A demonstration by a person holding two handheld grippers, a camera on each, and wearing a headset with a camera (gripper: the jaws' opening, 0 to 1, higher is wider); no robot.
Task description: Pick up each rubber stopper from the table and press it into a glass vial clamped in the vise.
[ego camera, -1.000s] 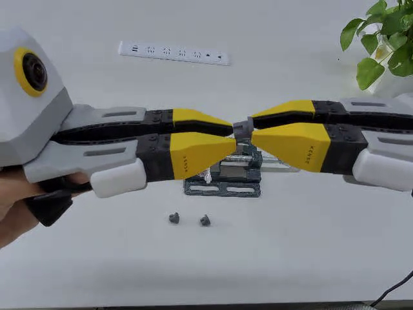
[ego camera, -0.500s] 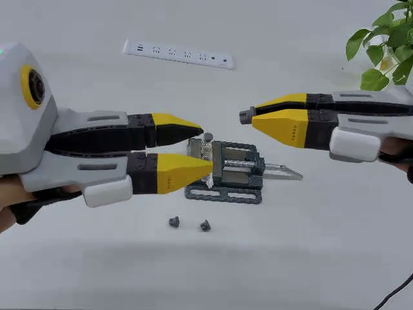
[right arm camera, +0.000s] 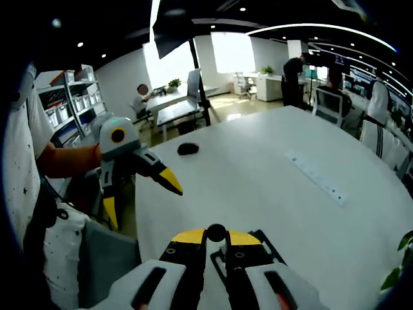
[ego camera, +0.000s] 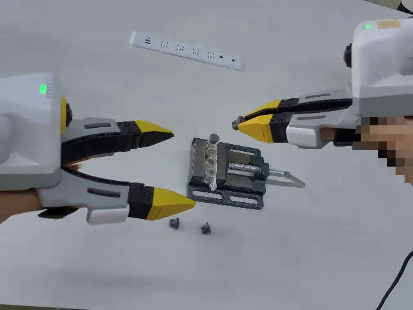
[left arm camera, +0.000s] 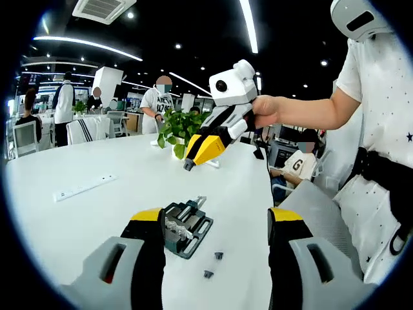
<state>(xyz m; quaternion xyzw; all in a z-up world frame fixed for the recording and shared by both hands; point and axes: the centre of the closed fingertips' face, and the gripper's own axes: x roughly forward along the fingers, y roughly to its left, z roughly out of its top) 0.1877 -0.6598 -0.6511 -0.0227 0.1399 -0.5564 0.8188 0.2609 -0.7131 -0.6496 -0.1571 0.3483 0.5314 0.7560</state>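
So the right gripper has its jaws squeezed together on a small dark rubber stopper, pinched right at the tips. In the right gripper view that stopper pokes up as a round knob between the yellow jaw ends. The left gripper is spread wide with nothing in it.

The vise sits on the white table between the two grippers, just ahead of the left one's tips and a little below the right one's. A row of glass vials is clamped at the end of the vise facing the left gripper. There's a dark seated stopper at the end of the row nearest the right gripper's tips.

A first loose stopper and a second loose stopper lie on the table near the vise, just past the left gripper's lower jaw. In the left gripper view they land between its own open jaws.

A power strip lies well beyond both grippers.
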